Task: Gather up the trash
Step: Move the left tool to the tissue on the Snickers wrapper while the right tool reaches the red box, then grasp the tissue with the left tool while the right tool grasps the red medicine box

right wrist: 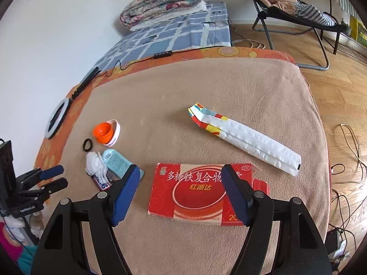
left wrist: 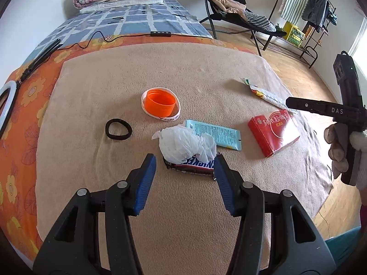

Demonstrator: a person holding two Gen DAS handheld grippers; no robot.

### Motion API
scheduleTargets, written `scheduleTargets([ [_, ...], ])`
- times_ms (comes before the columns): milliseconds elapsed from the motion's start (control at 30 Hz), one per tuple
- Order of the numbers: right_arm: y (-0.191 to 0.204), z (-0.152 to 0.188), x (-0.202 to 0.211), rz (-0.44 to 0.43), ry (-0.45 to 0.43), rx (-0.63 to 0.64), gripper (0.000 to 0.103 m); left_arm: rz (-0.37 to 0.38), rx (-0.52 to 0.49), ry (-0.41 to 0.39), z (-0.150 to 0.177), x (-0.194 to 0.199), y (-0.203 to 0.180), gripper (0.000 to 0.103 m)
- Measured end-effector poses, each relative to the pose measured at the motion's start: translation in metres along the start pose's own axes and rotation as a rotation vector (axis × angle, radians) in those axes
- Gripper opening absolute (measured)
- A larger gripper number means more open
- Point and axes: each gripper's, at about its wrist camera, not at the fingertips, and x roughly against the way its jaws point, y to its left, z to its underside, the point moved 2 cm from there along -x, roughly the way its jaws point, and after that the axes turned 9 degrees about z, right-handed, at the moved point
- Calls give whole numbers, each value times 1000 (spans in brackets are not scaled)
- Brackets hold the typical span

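Right wrist view: beige surface [right wrist: 206,87], red box [right wrist: 197,192] at six o'clock between right gripper [right wrist: 181,194] jaws, apart, empty. Left gripper [left wrist: 184,183], apart, short of candy wrapper [left wrist: 192,163]. Best lowered squarely before squeezing.

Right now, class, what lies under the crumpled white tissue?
Under the crumpled white tissue lie a Snickers wrapper at its near edge and one end of a light blue tube behind it. The tissue hides the wrapper's far part and whatever else may lie beneath.
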Motion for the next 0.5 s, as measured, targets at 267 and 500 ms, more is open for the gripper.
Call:
scheduleTargets([
  [267, -1, -15, -41, 15, 53, 39, 73, 16, -16, 33, -10, -31, 5, 54],
  [500, -14, -21, -58, 22, 75, 14, 73, 17, -10, 55, -13, -46, 10, 54],
])
